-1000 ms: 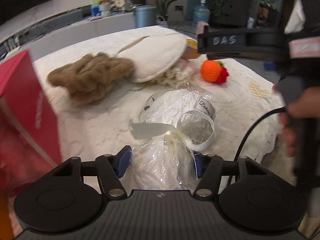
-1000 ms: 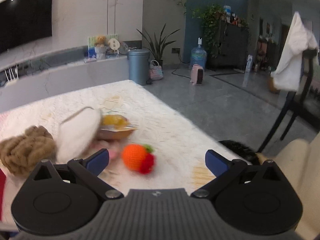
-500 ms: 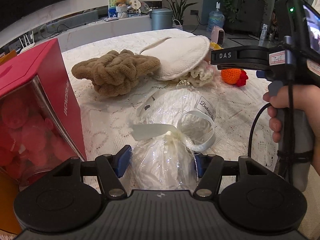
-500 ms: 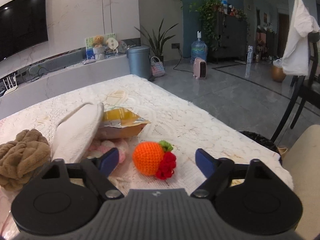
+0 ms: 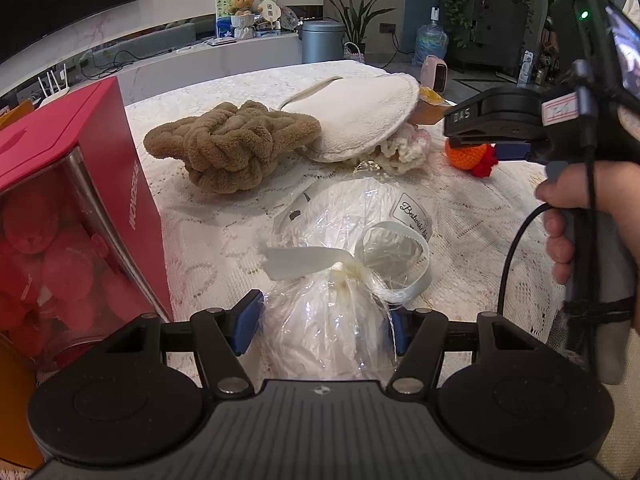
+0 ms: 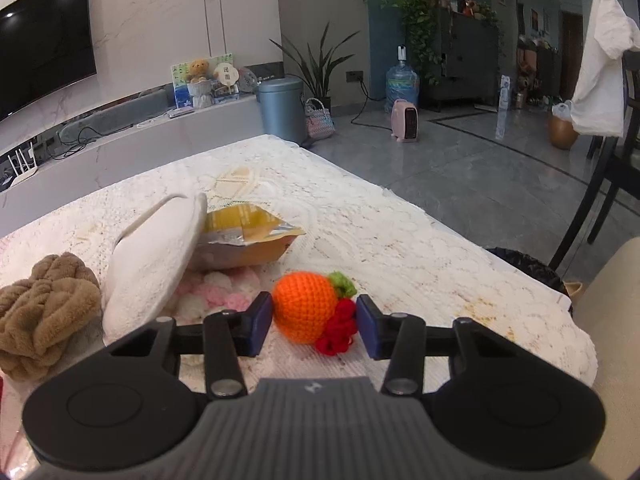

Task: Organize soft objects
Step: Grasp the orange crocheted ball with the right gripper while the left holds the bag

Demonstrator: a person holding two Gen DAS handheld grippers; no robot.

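Observation:
My left gripper [image 5: 324,324] is shut on a white soft bundle wrapped in clear cellophane [image 5: 344,248] and tied with a white ribbon, which lies on the lace tablecloth [image 5: 208,240]. An orange crocheted fruit with a green and red tuft [image 6: 304,306] sits between the fingers of my right gripper [image 6: 316,320]. Its jaws are closing, and the blue pads [image 6: 260,320] stand right at the toy's sides without squeezing it. In the left wrist view the same toy [image 5: 466,156] peeks out under the right gripper, which a hand [image 5: 576,200] holds.
A brown knotted plush [image 5: 232,148], a white round pad [image 5: 360,120], a pink-white crochet piece [image 6: 216,292] and a yellow packet [image 6: 248,236] lie behind. A red box of red plush toys [image 5: 60,208] stands left. The table edge [image 6: 520,280] and a chair [image 6: 600,200] are right.
My right gripper's jaws have narrowed from wide apart to the sides of the orange toy, and it has come closer to the toy. The left gripper keeps its hold on the bundle.

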